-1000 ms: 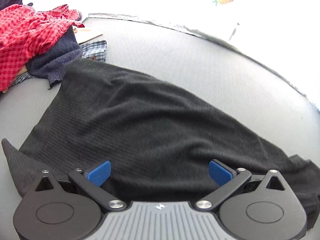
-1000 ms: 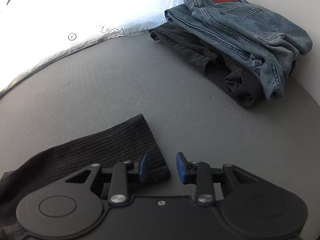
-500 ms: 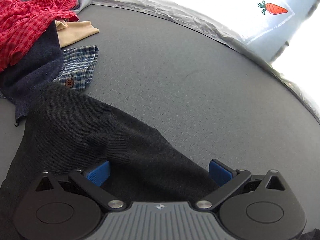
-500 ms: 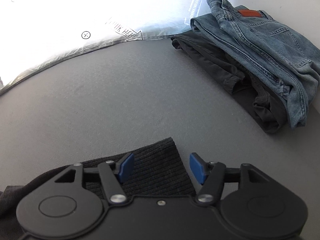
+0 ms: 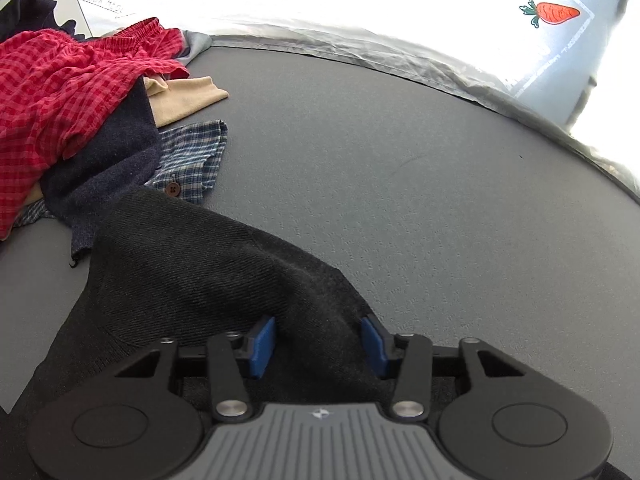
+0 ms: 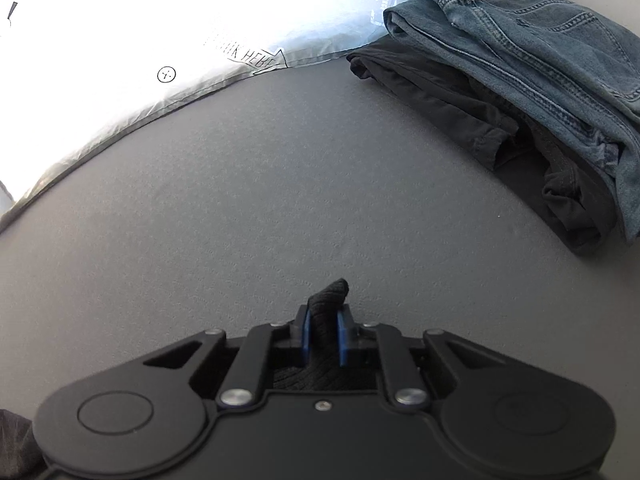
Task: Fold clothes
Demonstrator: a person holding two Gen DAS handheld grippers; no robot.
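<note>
The left gripper (image 5: 318,344) sits low in its own view, pointing forward over the surface (image 5: 440,200). Its two blue-padded fingers (image 5: 262,342) stand partly apart, one on each side of a raised fold of the dark knit garment (image 5: 192,272); whether the pads press the cloth cannot be told. The right gripper (image 6: 323,334) also points forward and low. Its fingers (image 6: 305,334) are drawn close together and pinch a narrow ribbed end of the same garment, which sticks up just past the fingertips.
</note>
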